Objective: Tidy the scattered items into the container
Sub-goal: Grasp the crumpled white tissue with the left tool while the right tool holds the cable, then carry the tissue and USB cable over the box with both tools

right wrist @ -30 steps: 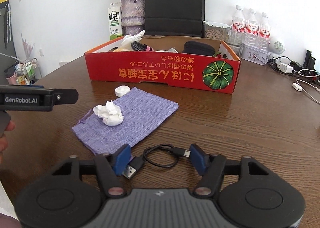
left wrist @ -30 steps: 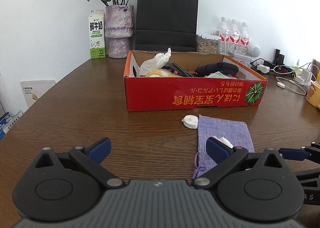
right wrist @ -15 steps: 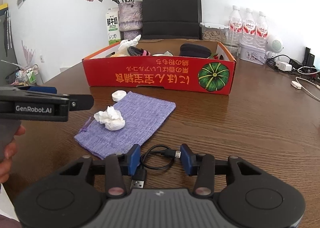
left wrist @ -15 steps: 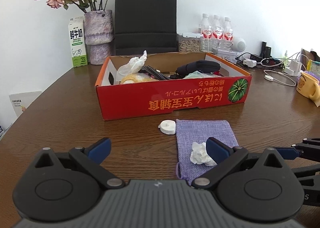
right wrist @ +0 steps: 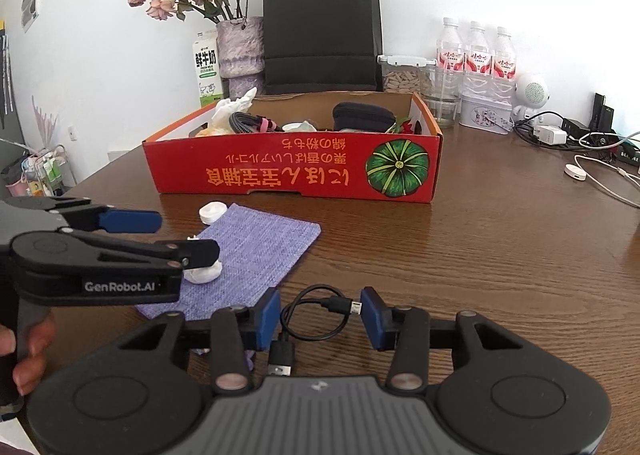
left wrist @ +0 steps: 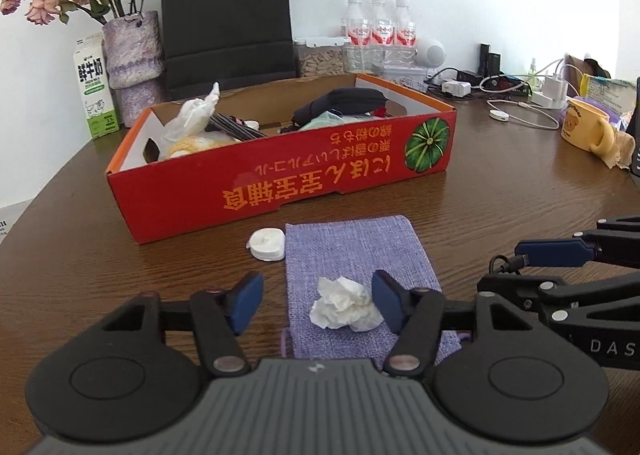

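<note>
Tissue wad (left wrist: 345, 304) lies on the purple pouch (left wrist: 352, 255) before the red box (left wrist: 280, 171), between the left gripper's (left wrist: 316, 305) closing, not yet pinching jaws, while the right gripper's (right wrist: 320, 313) parted jaws flank the black cable (right wrist: 316, 315).

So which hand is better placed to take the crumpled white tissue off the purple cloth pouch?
Left. The left gripper brackets the crumpled white tissue on the purple cloth pouch, jaws closing. The right gripper straddles the black USB cable instead.
</note>
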Motion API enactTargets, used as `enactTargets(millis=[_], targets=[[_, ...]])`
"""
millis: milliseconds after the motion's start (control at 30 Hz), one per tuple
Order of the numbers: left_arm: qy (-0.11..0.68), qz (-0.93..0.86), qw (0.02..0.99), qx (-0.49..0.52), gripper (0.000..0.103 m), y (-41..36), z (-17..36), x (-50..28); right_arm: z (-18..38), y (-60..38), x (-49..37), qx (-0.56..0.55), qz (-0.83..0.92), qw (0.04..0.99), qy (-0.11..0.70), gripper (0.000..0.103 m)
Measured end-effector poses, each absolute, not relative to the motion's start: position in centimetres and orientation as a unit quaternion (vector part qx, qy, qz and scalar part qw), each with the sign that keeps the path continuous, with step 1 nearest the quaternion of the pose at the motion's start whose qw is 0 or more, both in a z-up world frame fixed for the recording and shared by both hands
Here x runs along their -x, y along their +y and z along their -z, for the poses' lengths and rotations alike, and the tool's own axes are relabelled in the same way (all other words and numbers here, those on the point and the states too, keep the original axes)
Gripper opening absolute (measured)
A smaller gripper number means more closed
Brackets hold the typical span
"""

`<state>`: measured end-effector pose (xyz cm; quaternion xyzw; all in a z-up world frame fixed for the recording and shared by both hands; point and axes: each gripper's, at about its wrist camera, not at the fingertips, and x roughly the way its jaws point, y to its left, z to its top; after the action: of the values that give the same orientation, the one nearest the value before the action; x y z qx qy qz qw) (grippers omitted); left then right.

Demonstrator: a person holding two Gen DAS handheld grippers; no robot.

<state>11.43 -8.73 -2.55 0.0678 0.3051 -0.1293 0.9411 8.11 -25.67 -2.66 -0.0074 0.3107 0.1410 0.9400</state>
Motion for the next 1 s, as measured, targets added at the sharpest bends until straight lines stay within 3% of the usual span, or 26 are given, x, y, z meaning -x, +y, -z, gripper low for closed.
enactTargets(millis=[100, 167, 200, 1000], targets=[[0.304, 0.138, 0.94, -0.07, 0.044, -9.0, 2.7, -11.3, 2.7, -25.6, -8.2, 0.007, -0.143, 0.94, 0.311, 0.043], [0.306, 0.137, 0.94, -0.063, 0.023, -8.8, 2.7, -11.3, 2.7, -25.6, -8.2, 0.007, -0.143, 0.94, 0.311, 0.043], [0.308, 0.138, 0.94, -0.058, 0.021, -8.7, 2.7, -11.4, 2.7, -25.6, -8.2, 0.006, -0.142, 0.94, 0.311, 0.043], [0.271, 0.127, 0.954, -0.024, 0.019, -6.9, 0.0, -10.0, 0.8, -25.5, -7.5, 0.013, -0.138, 0.948, 0.287, 0.042]])
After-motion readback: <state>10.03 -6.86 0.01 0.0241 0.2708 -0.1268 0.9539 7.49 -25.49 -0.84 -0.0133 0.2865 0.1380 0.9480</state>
